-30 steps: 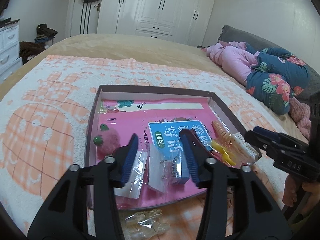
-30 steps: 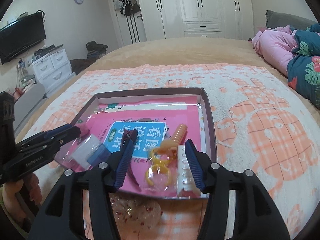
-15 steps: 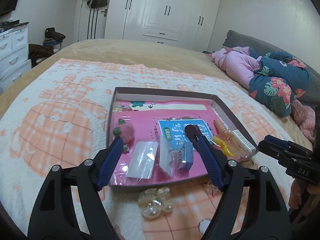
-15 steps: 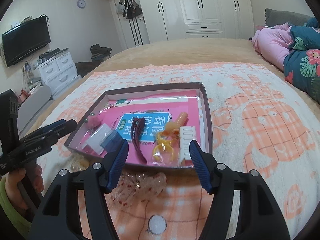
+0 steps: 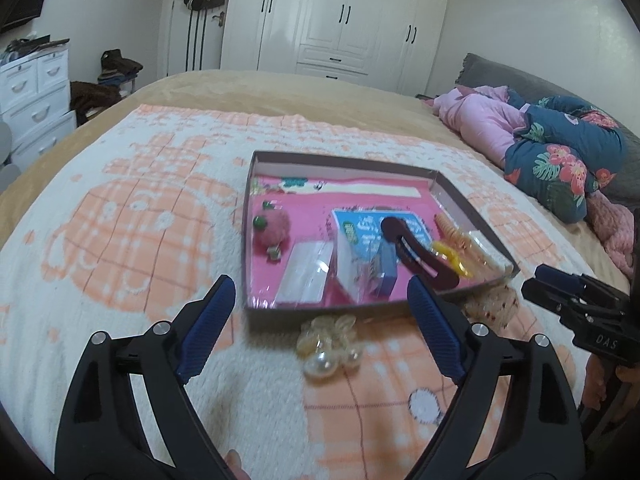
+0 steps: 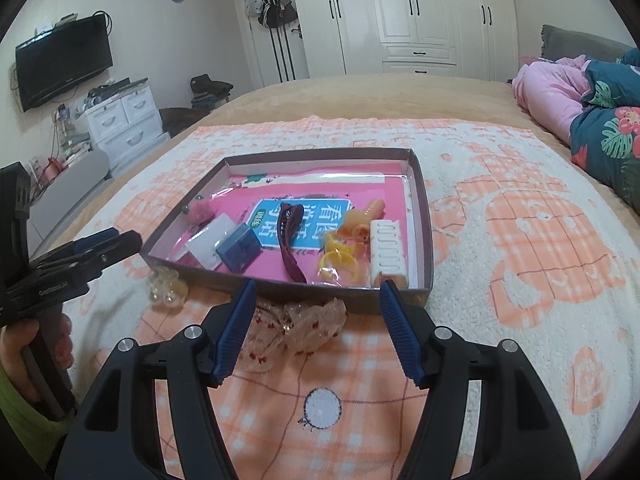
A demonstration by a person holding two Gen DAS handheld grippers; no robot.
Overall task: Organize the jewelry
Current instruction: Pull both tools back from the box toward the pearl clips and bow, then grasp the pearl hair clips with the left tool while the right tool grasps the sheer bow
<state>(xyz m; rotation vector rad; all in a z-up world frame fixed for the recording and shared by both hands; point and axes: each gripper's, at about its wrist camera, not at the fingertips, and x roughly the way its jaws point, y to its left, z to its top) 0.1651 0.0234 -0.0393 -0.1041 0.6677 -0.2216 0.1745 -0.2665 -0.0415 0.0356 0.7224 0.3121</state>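
- the left gripper [image 5: 318,306] is hovering over the blanket [image 5: 120,240] in front of the tray [image 5: 340,160], its jaws opening wide with nothing between the pads.
- the right gripper [image 6: 316,330] is hanging just short of the tray's near wall, jaws parted and gripping nothing.
- a pearl hair clip [image 5: 326,340] is lying on the blanket just outside the near wall, beside a sheer scrunchie [image 6: 298,326].
- inside the tray, a maroon hair clip [image 6: 290,236], a yellow coil tie [image 6: 338,260], a white comb clip [image 6: 388,252], a blue box [image 6: 238,246] and a pink pompom [image 5: 272,226] are resting on a pink book.
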